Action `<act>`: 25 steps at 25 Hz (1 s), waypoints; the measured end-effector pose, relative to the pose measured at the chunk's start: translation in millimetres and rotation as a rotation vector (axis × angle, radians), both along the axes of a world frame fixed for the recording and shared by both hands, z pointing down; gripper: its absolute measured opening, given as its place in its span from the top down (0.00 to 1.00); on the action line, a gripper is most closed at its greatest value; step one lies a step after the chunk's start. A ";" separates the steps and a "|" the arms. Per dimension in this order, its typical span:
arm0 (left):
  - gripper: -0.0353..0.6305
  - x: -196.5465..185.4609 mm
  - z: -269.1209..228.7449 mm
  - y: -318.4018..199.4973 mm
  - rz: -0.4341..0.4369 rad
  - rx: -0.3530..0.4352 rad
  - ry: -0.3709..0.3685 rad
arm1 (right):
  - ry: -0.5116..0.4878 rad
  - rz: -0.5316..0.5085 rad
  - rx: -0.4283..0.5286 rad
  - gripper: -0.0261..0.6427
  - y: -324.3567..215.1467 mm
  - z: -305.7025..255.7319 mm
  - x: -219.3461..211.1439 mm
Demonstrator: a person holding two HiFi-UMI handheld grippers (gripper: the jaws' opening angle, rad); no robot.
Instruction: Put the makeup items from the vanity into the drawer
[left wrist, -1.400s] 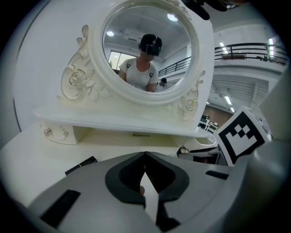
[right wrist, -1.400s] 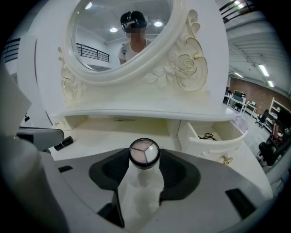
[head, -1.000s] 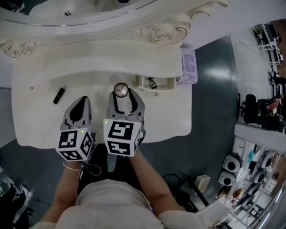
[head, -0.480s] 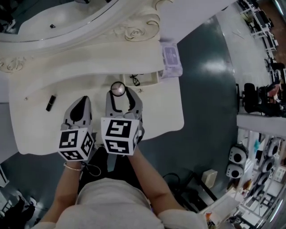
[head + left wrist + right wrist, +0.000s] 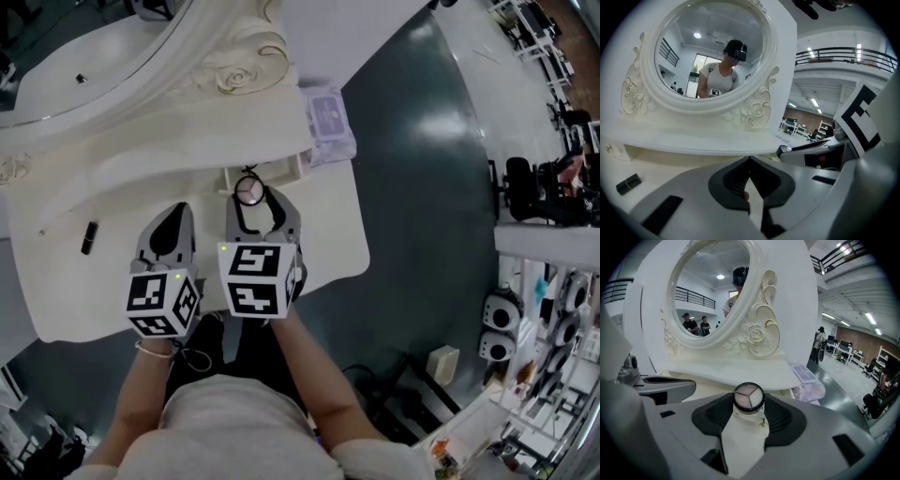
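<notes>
The person is holding the grey left gripper (image 5: 172,212) with its jaws pressed together, empty. Just right of it, the grey right gripper (image 5: 253,197) is clamping a small round black-rimmed compact (image 5: 748,397).

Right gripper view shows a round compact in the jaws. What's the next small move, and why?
Probably ease the right gripper forward until the round compact sits over the open drawer, then open the jaws. They are shut on the compact, and the drawer lies just ahead of it. The left gripper is shut and empty.
</notes>
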State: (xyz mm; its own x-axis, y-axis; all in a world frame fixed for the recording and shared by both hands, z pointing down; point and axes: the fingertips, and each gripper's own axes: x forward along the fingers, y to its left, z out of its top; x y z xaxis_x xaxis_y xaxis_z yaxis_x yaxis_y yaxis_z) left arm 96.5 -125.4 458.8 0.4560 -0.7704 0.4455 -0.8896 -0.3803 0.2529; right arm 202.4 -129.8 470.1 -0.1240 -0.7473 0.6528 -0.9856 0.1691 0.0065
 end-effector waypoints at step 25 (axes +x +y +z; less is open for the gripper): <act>0.94 38.8 12.7 -42.5 -0.085 -0.031 0.020 | 0.016 -0.101 -0.286 0.64 -33.7 46.1 46.0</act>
State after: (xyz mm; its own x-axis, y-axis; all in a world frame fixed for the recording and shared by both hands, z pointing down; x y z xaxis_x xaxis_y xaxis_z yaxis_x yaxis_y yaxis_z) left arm 135.3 -167.9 471.5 0.3982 -0.7931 0.4609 -0.9131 -0.2951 0.2811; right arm 248.4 -163.5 516.2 -0.1766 -0.5168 0.8377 -0.9637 0.2638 -0.0404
